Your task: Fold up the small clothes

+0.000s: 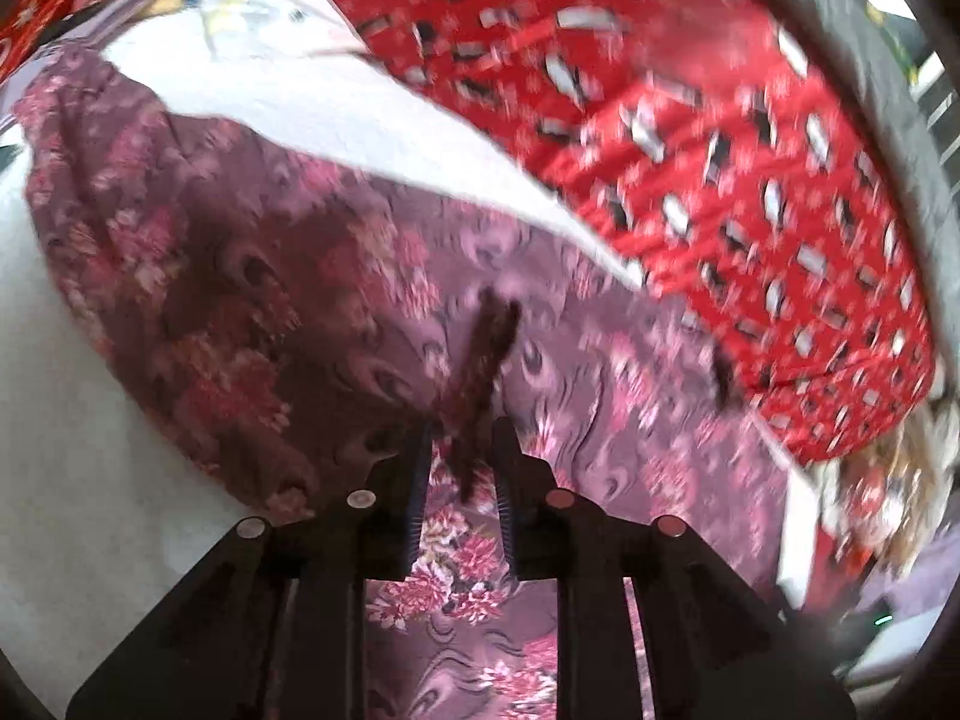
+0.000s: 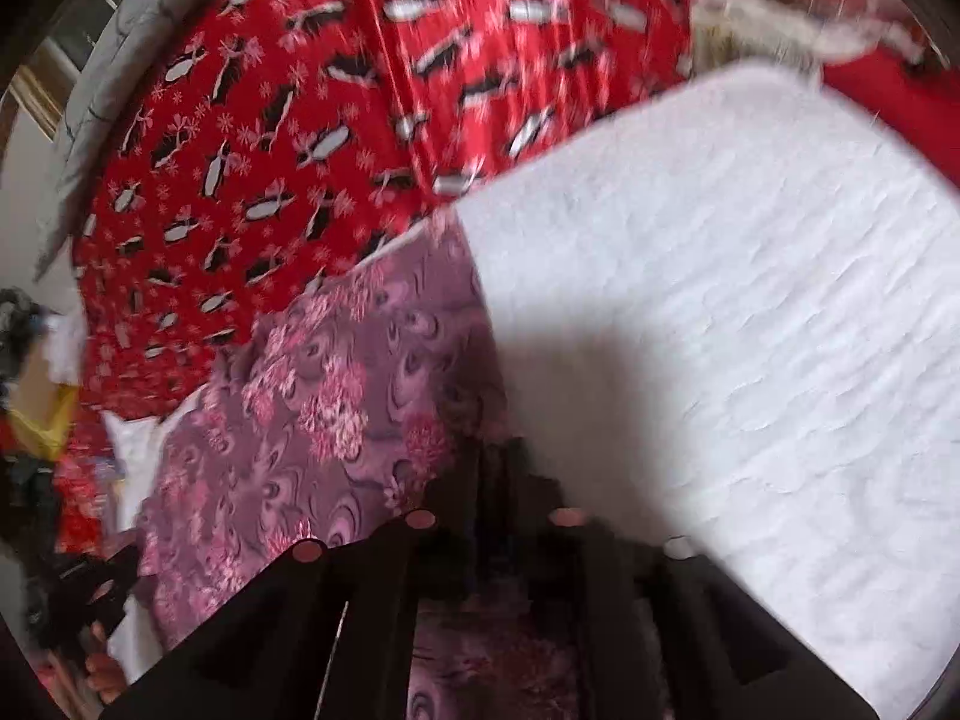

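A purple garment with pink flowers lies spread on a white padded surface. My left gripper is shut on a raised fold of this garment, and a dark ridge of cloth stands up between its fingers. In the right wrist view the same garment lies left of centre on the white surface. My right gripper is at the garment's right edge. It is blurred and dark, its fingers look close together on the cloth, and the pads themselves are hard to make out.
A red blanket with a penguin print lies behind the white surface. Blurred clutter sits at the right edge. In the right wrist view there is a yellow item at the left, and a hand low down.
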Motion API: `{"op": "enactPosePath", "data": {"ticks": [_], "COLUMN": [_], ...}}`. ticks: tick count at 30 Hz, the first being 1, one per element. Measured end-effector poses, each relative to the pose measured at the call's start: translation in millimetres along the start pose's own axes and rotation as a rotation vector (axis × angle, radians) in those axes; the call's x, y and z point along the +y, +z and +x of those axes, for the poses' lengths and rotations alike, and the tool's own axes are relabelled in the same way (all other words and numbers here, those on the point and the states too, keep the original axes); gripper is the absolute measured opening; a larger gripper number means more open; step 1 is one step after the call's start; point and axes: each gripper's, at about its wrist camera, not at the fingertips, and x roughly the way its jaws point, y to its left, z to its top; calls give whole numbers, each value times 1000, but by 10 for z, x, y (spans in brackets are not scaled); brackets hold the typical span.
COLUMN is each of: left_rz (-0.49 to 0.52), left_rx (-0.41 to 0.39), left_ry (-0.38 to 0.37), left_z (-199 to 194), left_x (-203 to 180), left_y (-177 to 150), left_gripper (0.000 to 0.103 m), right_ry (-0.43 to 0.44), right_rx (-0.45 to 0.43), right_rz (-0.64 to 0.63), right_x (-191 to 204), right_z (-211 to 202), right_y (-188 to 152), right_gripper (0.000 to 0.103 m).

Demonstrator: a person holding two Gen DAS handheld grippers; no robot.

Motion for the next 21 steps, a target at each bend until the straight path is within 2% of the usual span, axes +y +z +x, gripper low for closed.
{"op": "enactPosePath", "data": {"ticks": [1,3,5,8,11,12,13,15,19,21], "left_rz": [22,59,58,-16,-62,-71,-85,-101,-185,-241], "left_rx": [21,-19,-19,-12,-25,-36,-54,-88,-117,-121], "left_ry": [47,85,84,29,-8,-13,-6,34,139,175], "left_z": [101,88,33,-119,-370,-415,-502,-610,-748,-772], "left_x": [-29,-92,-90,43,282,345,466,698,1446,1784], "left_y": [-41,-82,-63,-19,63,98,146,302,695,857], "left_gripper": [17,17,17,17,30,43,51,51,51,51], "right_ry": [-4,56,116,192,271,298,316,372,496,501], "right_rx": [-47,-96,-54,32,114,143,163,211,286,302], "right_rz": [-9,-38,-105,-225,-266,-269,-270,-258,-219,-254], "right_x": [85,296,594,1097,1509,1663,1782,2057,2517,2642], "right_z": [-91,-223,-214,-80,151,258,345,539,838,953], "right_y": [-3,-38,-105,-309,-534,-602,-659,-783,-1046,-1227], "right_gripper": [15,16,20,22,22,22,22,22,23,26]}}
